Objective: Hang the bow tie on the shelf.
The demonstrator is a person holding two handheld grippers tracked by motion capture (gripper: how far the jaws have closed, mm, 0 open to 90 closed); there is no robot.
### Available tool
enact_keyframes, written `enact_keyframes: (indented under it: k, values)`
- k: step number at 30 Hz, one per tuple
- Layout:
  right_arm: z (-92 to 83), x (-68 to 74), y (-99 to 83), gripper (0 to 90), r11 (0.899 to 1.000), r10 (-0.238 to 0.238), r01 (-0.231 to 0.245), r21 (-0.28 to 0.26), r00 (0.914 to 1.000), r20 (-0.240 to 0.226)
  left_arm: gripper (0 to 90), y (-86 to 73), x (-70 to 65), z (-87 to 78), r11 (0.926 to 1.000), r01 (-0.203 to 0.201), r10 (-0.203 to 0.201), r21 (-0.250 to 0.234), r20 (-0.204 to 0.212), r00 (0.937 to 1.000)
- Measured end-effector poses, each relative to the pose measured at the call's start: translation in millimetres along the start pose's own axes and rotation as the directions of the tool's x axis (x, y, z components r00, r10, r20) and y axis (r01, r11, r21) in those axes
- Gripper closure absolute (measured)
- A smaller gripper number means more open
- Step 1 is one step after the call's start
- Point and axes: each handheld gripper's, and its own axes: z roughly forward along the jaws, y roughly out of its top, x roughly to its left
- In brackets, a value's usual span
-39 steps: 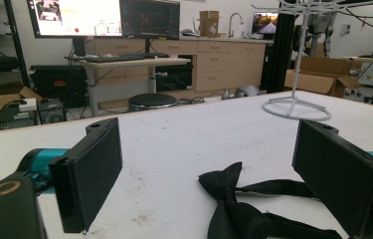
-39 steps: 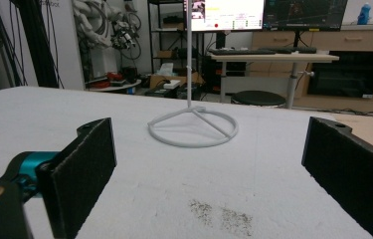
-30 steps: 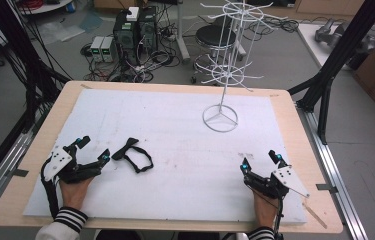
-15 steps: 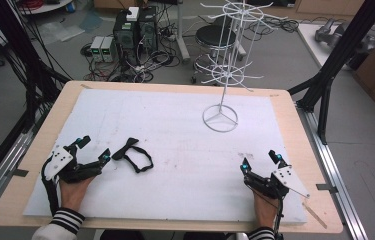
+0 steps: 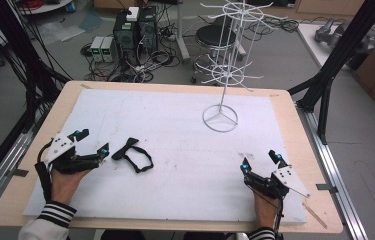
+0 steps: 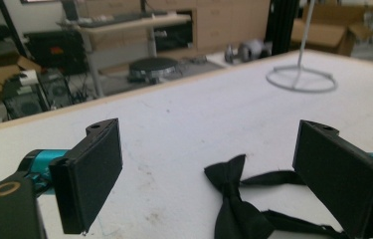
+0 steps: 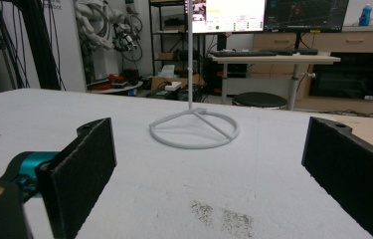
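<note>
Almost nothing has shifted in the last second: my left claw [image 5: 91,142] still rests spread wide on the bench [image 5: 185,90], with the black bow tie [image 5: 132,154] just beyond its right jaw, untouched, so I judge the pickup has not begun. My right claw [image 5: 261,161] stays spread and empty, the white wire rack [image 5: 221,65] well ahead of it. The white bench cover is scuffed; computers and cables crowd the floor beyond.

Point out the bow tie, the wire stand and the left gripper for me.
bow tie [image 5: 125,149], high view, on its knot.
wire stand [image 5: 220,119], high view, on its ring base.
left gripper [image 5: 92,142], high view, midway between its fingertips, jaws open.
</note>
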Motion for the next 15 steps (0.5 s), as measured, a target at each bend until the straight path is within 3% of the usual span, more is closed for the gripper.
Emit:
enact_keyframes:
  k: [3,7,9,10,12,15]
  values:
    - [0.0,0.1,0.0,5.8,1.000,0.000,0.000,-0.001,1.0000,0.000,12.5,8.0,-4.0,7.1,0.9932,-0.055,0.052,0.103,0.030,0.9982]
    - [-0.2,0.1,-0.1,5.8,1.000,0.000,0.000,-0.003,1.0000,-0.001,12.8,15.5,-10.9,16.9,0.9661,-0.124,0.106,0.226,0.091,0.9902]
    - [-0.4,0.0,-0.1,5.8,1.000,0.002,-0.002,-0.002,1.0000,-0.001,13.2,18.6,-14.2,21.2,0.9551,-0.146,0.119,0.258,0.117,0.9860]
    - [-0.3,0.0,-0.1,5.8,1.000,0.000,0.000,-0.003,1.0000,-0.001,14.0,18.6,-14.2,21.2,0.9551,-0.146,0.119,0.258,0.117,0.9860]
    - [-0.2,0.1,-0.1,5.8,1.000,-0.002,0.002,-0.004,1.0000,-0.001,14.7,21.6,-17.8,28.2,0.9415,-0.152,0.117,0.301,0.131,0.9844]
    - [-0.4,0.2,-0.2,5.8,1.000,0.001,-0.001,-0.003,1.0000,-0.002,14.7,22.1,-18.5,31.4,0.9350,-0.148,0.111,0.322,0.131,0.9851]
